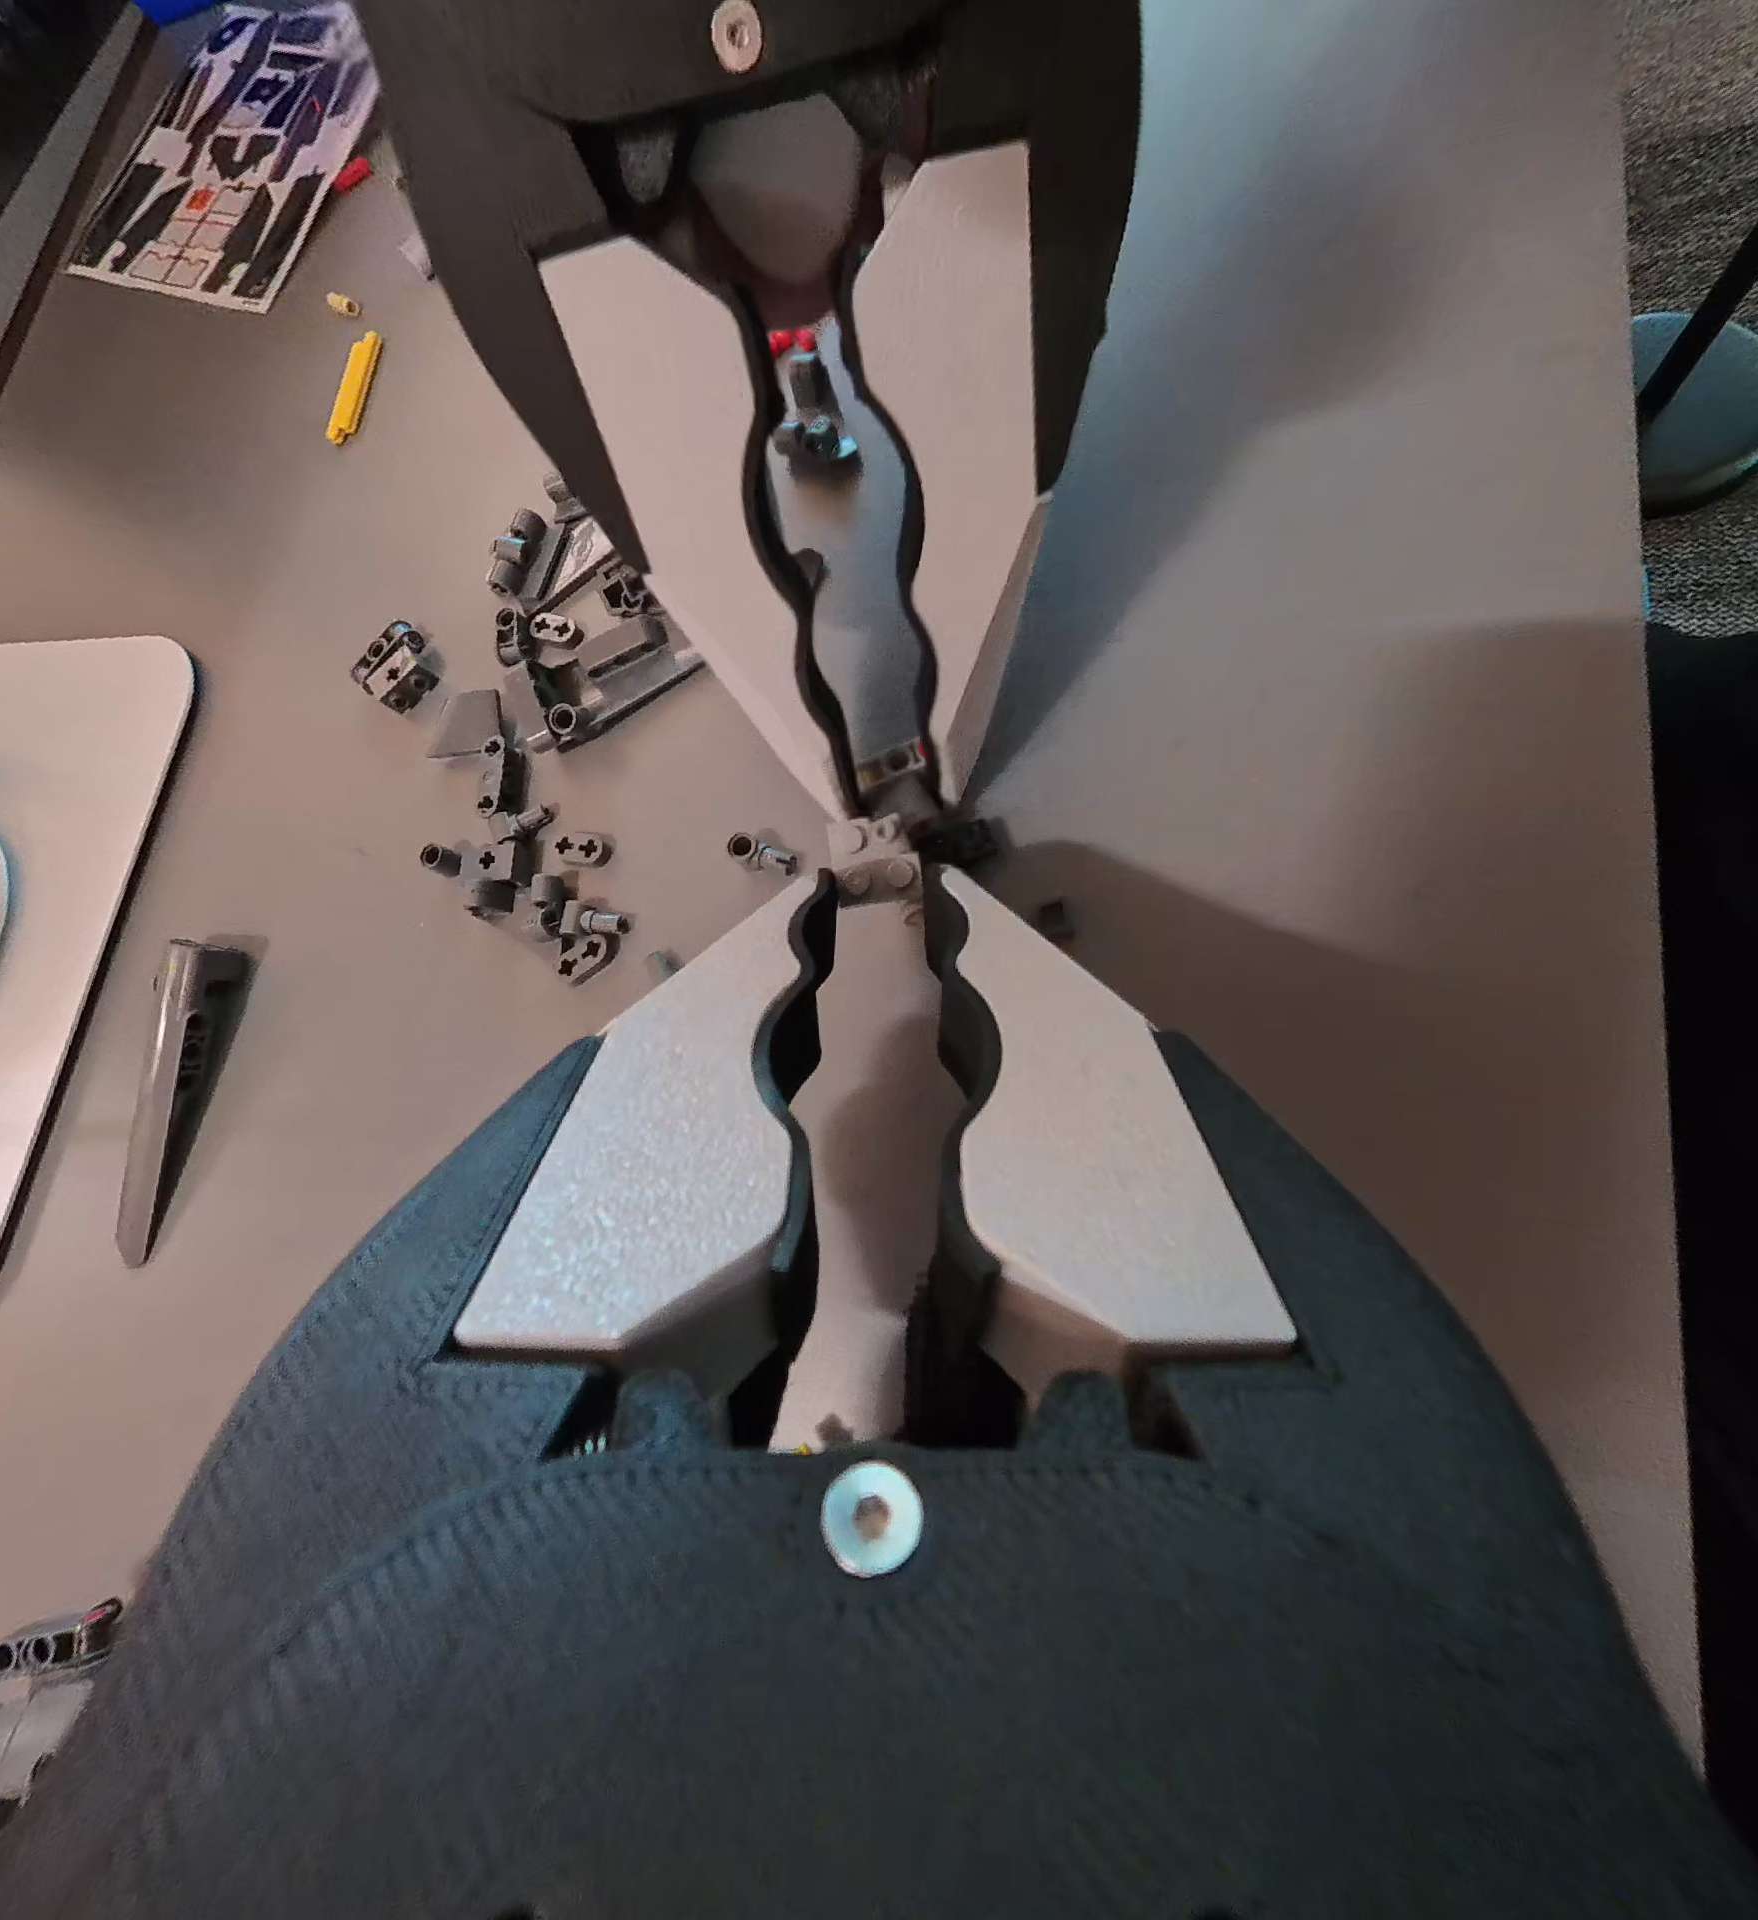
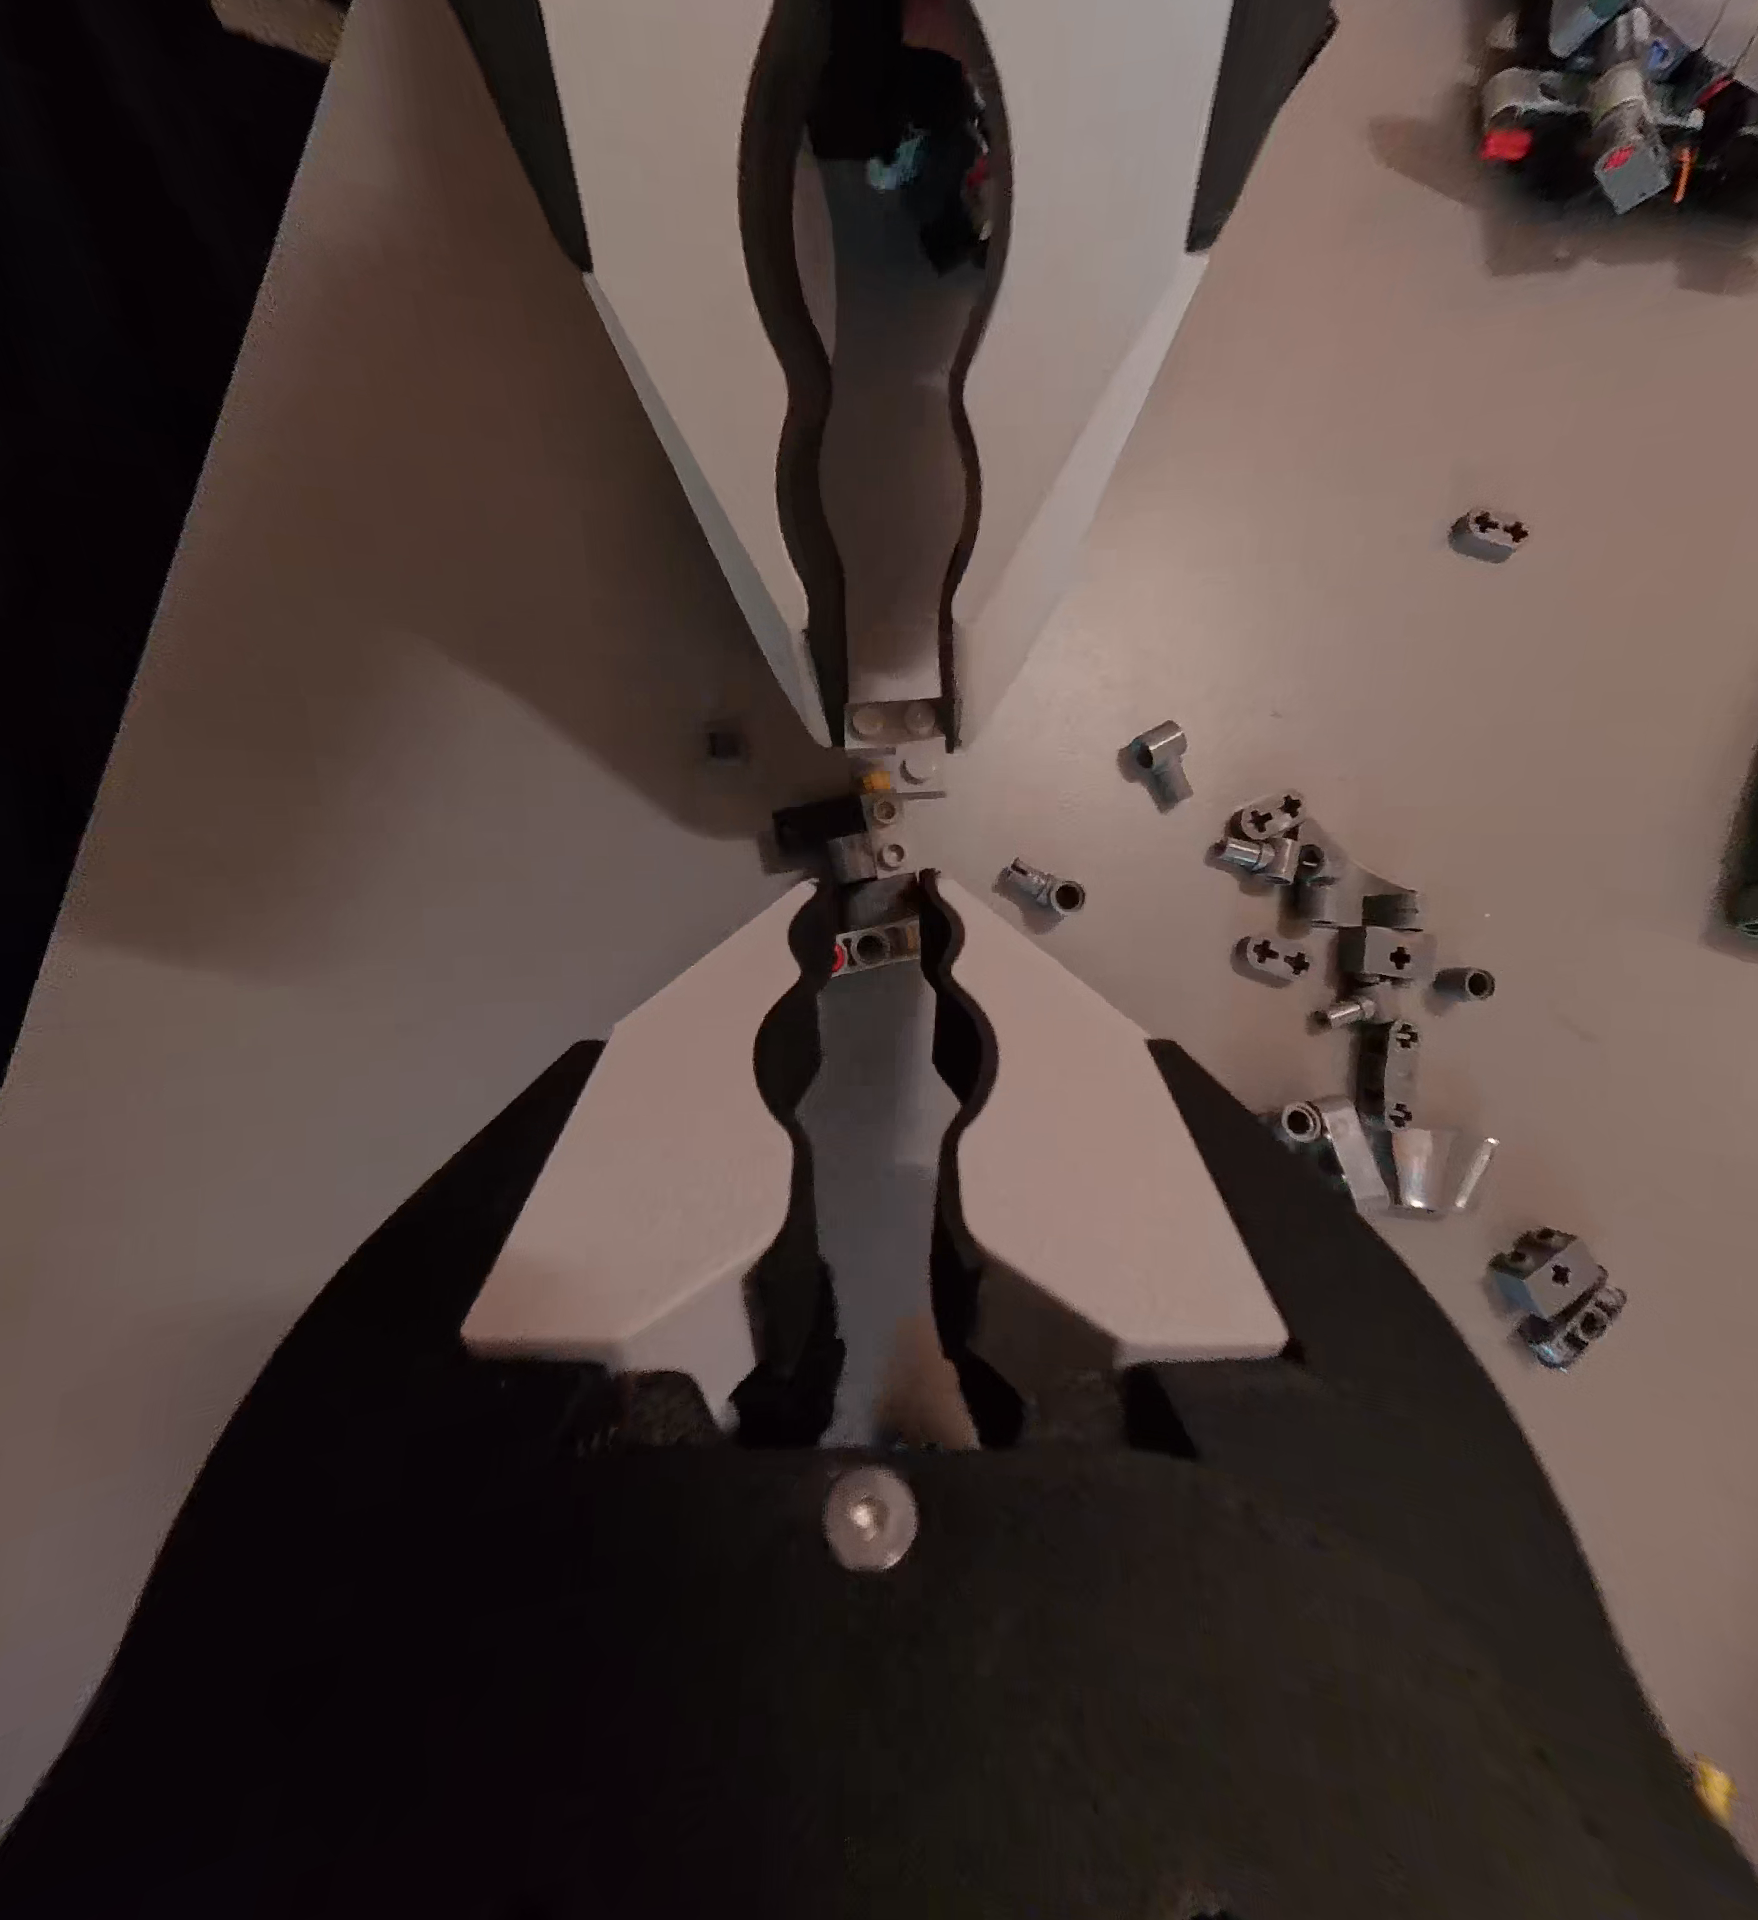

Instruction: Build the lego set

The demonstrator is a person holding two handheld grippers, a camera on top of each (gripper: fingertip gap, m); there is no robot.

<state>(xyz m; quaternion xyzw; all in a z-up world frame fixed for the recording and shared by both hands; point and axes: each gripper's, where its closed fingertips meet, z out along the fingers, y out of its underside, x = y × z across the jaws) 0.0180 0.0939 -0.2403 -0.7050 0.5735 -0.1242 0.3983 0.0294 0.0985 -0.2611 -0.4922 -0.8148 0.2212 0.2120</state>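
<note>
My two grippers meet tip to tip over the grey table [image 1: 335, 1143]. My left gripper [image 1: 880, 899] is shut on a small light grey studded plate [image 1: 880, 876]; the plate also shows in the right wrist view [image 2: 896, 722], between the tips coming from the top. My right gripper [image 2: 877, 896] is shut on a small grey brick assembly [image 2: 870, 940] with a round hole and a red dot at its side. Grey studded pieces [image 2: 893, 831], a yellow bit and a black piece [image 2: 813, 826] sticking out sideways join the two grasps. The right gripper also shows in the left wrist view [image 1: 896, 795].
Loose grey connector pieces [image 1: 522, 790] lie left of the tips. A long grey tapered panel [image 1: 179, 1081], a white pad [image 1: 54, 831], a yellow rod [image 1: 353, 387] and a sticker sheet [image 1: 220, 156] lie farther left. A part-built model [image 2: 1664, 104] stands beyond. The table edge runs on the right. My two grippers' fingertips are within a few centimetres of each other.
</note>
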